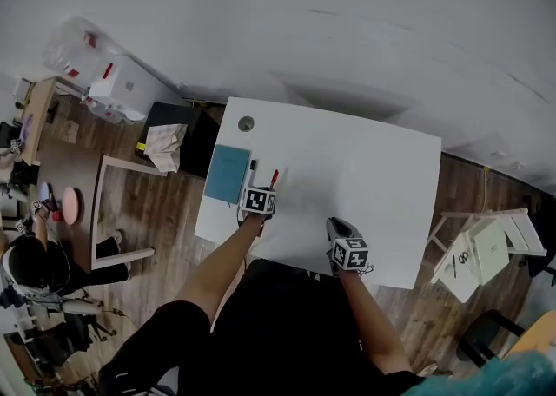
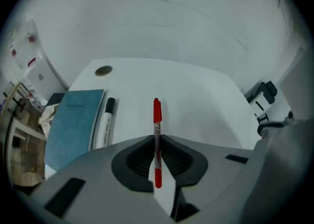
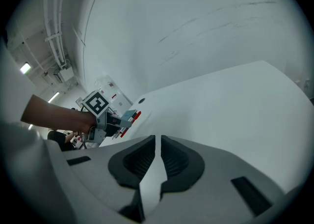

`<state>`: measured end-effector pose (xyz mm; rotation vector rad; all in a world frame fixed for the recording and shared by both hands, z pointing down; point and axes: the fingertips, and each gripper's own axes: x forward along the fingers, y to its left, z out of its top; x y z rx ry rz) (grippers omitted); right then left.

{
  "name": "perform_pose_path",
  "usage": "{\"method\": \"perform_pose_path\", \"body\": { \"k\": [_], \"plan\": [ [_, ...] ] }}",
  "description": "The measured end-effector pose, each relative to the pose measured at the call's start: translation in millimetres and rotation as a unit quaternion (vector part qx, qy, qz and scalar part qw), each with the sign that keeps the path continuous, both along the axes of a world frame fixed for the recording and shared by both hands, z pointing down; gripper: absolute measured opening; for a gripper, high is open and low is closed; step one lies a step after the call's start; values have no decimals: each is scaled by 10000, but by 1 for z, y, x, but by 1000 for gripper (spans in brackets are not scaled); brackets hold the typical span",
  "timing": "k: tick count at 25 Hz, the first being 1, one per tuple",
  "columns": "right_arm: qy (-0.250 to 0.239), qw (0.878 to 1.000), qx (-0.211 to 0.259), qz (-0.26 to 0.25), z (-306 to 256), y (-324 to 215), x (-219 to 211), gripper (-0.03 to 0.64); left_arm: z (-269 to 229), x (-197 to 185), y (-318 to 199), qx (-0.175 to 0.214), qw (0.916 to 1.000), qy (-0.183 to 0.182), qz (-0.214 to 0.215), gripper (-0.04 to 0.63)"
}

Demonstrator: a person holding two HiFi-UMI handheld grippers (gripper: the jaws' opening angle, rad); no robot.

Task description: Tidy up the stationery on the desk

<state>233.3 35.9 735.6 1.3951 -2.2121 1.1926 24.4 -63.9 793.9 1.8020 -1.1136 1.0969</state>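
Note:
My left gripper [image 1: 264,188] [image 2: 157,142] is shut on a red pen [image 1: 274,178] [image 2: 157,120], which sticks out forward between its pads over the left part of the white desk [image 1: 365,168]. Just left of it a white marker with a black cap [image 1: 252,166] [image 2: 105,120] lies beside a teal notebook [image 1: 227,173] [image 2: 71,122]. My right gripper [image 1: 337,227] [image 3: 158,142] hangs over the desk's front edge, jaws together with nothing between them. The right gripper view also shows the left gripper [image 3: 115,120] with the red pen [image 3: 131,119].
A round cable grommet [image 1: 246,123] [image 2: 103,70] sits in the desk's far left corner. Left of the desk stand a black box with crumpled paper [image 1: 167,144] and a wooden frame [image 1: 117,212]. A white folding stand with papers [image 1: 482,247] is at the right.

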Motion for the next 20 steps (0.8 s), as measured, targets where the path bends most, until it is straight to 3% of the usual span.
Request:
{"method": "perform_pose_path", "body": {
  "k": [9, 16, 20],
  "plan": [
    [236, 9993, -94, -260, -2, -9, -63, 55, 6, -41, -26, -72, 9996, 241, -125, 51],
    [421, 9989, -175, -66, -1, -12, -68, 55, 26, -49, -34, -372, 9978, 435, -347, 51],
    [397, 9990, -227, 1, 1, -11, -73, 55, 28, -54, -38, -360, 9980, 405, -335, 51]
  ]
}}
